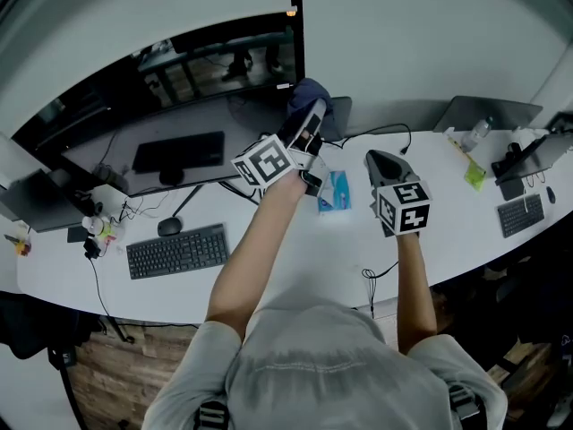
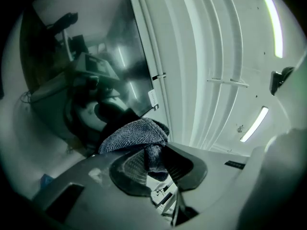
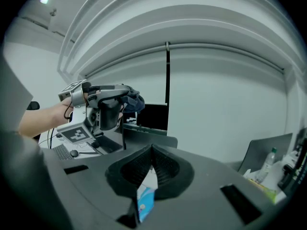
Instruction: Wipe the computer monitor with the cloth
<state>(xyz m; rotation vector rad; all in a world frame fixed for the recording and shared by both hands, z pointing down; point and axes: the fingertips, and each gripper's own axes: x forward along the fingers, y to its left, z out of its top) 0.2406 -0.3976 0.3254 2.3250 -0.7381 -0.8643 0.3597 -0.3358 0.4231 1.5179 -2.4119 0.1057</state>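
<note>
Both tools sit closed: your left tool (image 2: 154,161) pinches a fold of the soft, limp cloth (image 2: 135,134), likely needing light pressure on the monitor (image 1: 170,97); your right tool (image 3: 151,166) holds nothing

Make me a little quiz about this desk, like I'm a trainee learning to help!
1. True or false: the left gripper is shut on the cloth.
2. What lies on the desk near the two grippers? A) a blue-and-white packet B) a mug C) a book
3. Fill in: the right gripper has its jaws ____ (apart or together).

Key: 1 true. 2 A, the packet. 3 together, with nothing held between them.
</note>
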